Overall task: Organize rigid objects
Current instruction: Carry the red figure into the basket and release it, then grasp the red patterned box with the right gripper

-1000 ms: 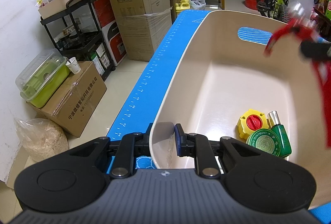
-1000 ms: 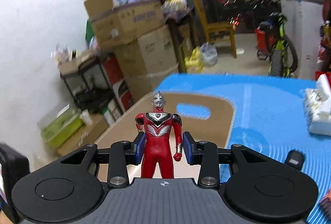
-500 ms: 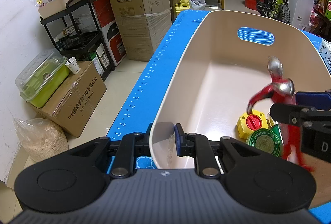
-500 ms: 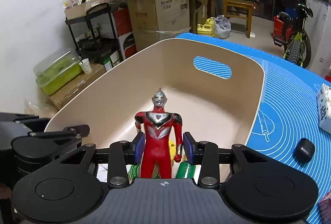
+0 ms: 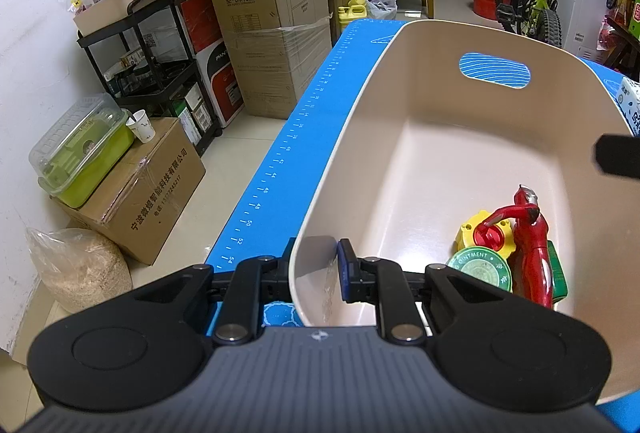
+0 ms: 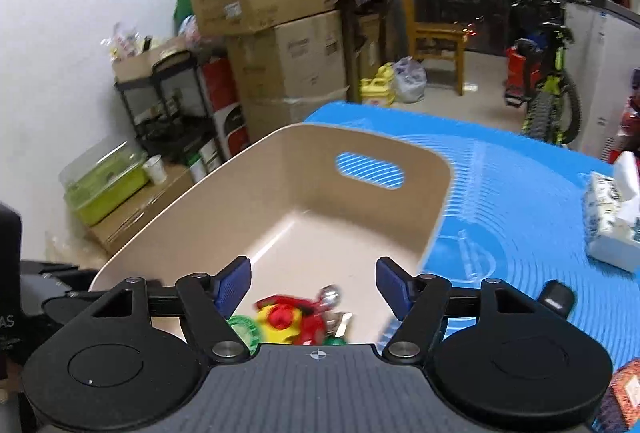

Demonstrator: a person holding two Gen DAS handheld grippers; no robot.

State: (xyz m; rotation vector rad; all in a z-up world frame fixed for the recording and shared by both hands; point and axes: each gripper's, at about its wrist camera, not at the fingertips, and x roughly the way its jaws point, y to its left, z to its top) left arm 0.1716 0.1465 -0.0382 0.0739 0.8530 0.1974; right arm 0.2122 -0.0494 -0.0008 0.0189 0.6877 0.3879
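Note:
A beige plastic bin (image 5: 460, 137) stands on the blue mat (image 5: 280, 169). My left gripper (image 5: 316, 269) is shut on the bin's near rim. In the bin's near right corner lies a red and silver hero figure (image 5: 532, 245) on a yellow and red toy (image 5: 478, 233), a round green ointment tin (image 5: 480, 267) and a green bottle (image 5: 558, 273). My right gripper (image 6: 314, 283) is open and empty above the bin (image 6: 320, 201), over the figure (image 6: 316, 317). A black part of it shows at the right edge of the left wrist view (image 5: 618, 155).
A tissue pack (image 6: 612, 209) and a small black object (image 6: 556, 297) lie on the mat right of the bin. Cardboard boxes (image 5: 272, 29), a black shelf (image 5: 152, 65) and a green lidded box (image 5: 84, 149) stand on the floor to the left.
My right gripper lowered the figure into the bin, opened and let it go, then rose. The figure now lies on the other items. The left gripper has not moved.

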